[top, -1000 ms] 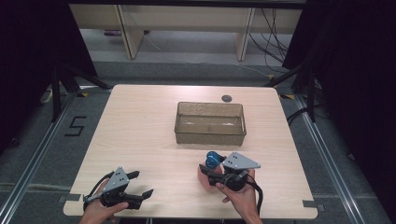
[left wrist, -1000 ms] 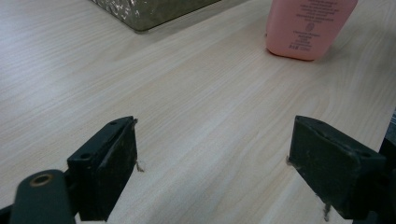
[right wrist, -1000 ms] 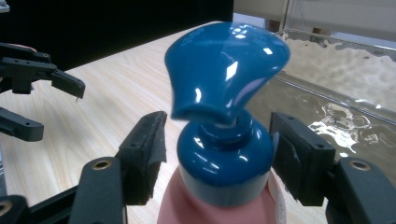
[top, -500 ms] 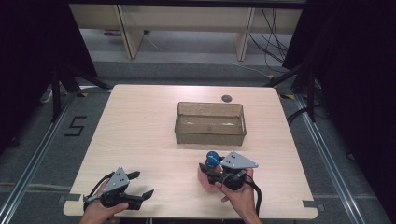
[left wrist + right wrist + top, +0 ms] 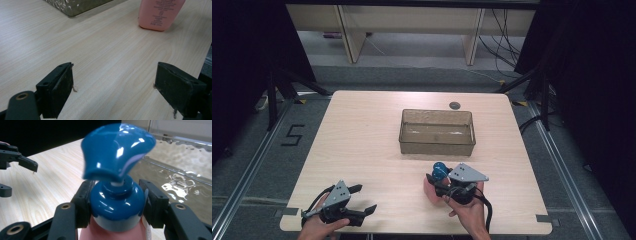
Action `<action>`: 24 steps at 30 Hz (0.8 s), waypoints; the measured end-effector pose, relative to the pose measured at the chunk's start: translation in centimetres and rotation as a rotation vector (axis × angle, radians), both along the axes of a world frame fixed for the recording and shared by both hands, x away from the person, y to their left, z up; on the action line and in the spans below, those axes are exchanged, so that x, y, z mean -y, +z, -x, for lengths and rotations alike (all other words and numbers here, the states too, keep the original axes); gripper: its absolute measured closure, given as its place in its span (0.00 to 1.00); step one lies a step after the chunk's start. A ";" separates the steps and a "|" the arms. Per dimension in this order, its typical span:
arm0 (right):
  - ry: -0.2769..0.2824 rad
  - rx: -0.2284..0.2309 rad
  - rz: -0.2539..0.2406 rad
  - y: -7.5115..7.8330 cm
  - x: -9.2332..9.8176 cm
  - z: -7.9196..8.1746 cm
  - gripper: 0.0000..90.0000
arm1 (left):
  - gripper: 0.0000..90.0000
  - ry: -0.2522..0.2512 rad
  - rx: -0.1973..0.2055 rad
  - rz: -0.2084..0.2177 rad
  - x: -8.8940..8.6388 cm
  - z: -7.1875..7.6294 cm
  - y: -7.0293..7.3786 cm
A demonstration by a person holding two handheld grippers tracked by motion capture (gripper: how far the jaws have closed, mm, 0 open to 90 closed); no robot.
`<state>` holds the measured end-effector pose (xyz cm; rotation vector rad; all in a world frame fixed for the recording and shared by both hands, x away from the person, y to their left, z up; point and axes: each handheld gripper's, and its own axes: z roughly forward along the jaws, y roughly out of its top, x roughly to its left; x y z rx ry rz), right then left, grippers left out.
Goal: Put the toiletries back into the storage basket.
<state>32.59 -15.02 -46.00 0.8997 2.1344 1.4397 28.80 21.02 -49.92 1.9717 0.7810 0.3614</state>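
Plastic pump bottle (image 5: 117,195), pink with a glossy blue top, stands near the table's (image 5: 362,135) near edge, before the clear bin (image 5: 437,131). Your right tongs (image 5: 116,205) clamp its collar; it looks slippery and top-heavy, so grip firmly. Left tongs (image 5: 113,92) gape, empty.

The table (image 5: 362,150) carried one clear plastic bin (image 5: 437,131), one pink bottle (image 5: 432,190) — fitted with one blue pump cap (image 5: 117,170) — and one small dark disc (image 5: 454,105) near the far edge. Two handheld grippers were present: one left gripper (image 5: 362,199) and one right gripper (image 5: 438,182), each with two black jaws. Two hands were counted — one per gripper.
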 end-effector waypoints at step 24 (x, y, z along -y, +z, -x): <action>-0.051 -0.018 -0.004 2.1 0.4 -0.1 0.59 | 0.16 0.008 0.002 0.004 -0.2 0.0 0.0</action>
